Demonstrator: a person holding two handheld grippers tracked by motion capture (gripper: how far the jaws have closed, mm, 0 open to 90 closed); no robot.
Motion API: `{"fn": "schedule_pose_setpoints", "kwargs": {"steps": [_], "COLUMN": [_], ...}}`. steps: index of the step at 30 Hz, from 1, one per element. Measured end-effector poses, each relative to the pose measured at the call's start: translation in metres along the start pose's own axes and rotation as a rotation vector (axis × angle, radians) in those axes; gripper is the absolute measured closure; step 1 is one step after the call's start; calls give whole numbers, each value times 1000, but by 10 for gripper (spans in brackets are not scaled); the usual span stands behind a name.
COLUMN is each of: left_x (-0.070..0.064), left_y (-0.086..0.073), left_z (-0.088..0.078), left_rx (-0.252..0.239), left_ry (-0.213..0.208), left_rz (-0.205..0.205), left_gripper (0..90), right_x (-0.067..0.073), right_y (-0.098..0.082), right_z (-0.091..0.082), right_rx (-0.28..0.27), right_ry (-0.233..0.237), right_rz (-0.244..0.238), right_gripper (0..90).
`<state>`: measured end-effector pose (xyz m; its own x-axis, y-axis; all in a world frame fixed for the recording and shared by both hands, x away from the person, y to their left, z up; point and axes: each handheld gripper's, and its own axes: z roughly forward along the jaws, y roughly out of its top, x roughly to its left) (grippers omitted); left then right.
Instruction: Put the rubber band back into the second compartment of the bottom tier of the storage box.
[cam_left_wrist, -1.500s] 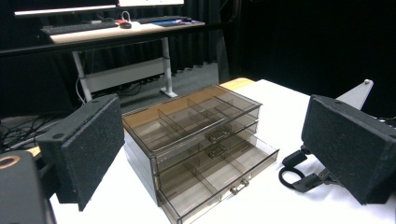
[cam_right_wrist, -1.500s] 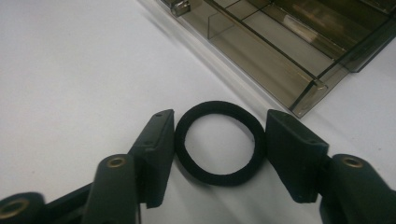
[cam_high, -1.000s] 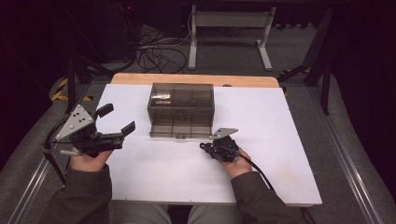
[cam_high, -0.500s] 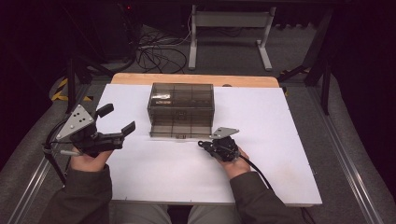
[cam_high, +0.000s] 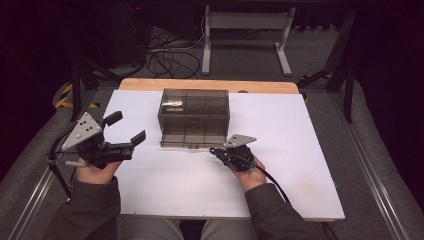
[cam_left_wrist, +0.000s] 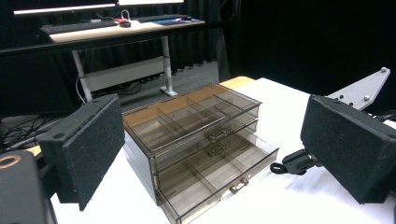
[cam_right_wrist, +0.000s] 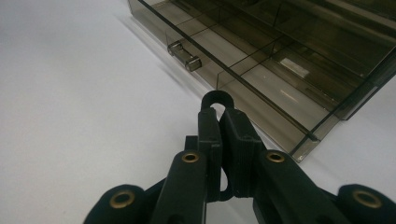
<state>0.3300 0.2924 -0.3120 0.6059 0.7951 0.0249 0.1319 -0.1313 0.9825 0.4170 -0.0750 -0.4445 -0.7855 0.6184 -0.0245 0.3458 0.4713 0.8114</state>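
Sitting mid-table on the white table (cam_high: 165, 195): one smoky drawer cabinet (cam_high: 194, 118), long axis left-right, three drawers facing the person, bottom drawer (cam_left_wrist: 219, 175) pulled out slightly. Hovering left, well apart: left gripper (cam_high: 126, 129), gaping wide, holding nothing. Resting just before the bottom drawer: right gripper (cam_high: 214, 150), pinched closed, gripping nothing.

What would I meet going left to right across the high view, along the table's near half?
Left hand-held gripper, jaws open → smoky transparent plastic drawer organiser → right hand-held gripper, jaws shut → bare white table.
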Motion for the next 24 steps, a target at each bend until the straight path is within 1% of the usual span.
{"fn": "schedule_pose_setpoints", "kwargs": {"steps": [16,21,24], "left_x": [1,1,2], "left_y": [0,0,0], "left_z": [-1,-2,-3], "left_rx": [2,-5,-8], "left_ry": [5,7,7], "left_rz": [3,1,-1], "left_gripper": [73,73,73], "right_x": [0,-1,-1], "right_y": [12,16,19], "right_z": [-3,-4,-4], "right_rx": [-54,-63,-80], "right_ry": [-2,-2,0], "right_rz": [14,11,19], "right_gripper": [859,860,859]}}
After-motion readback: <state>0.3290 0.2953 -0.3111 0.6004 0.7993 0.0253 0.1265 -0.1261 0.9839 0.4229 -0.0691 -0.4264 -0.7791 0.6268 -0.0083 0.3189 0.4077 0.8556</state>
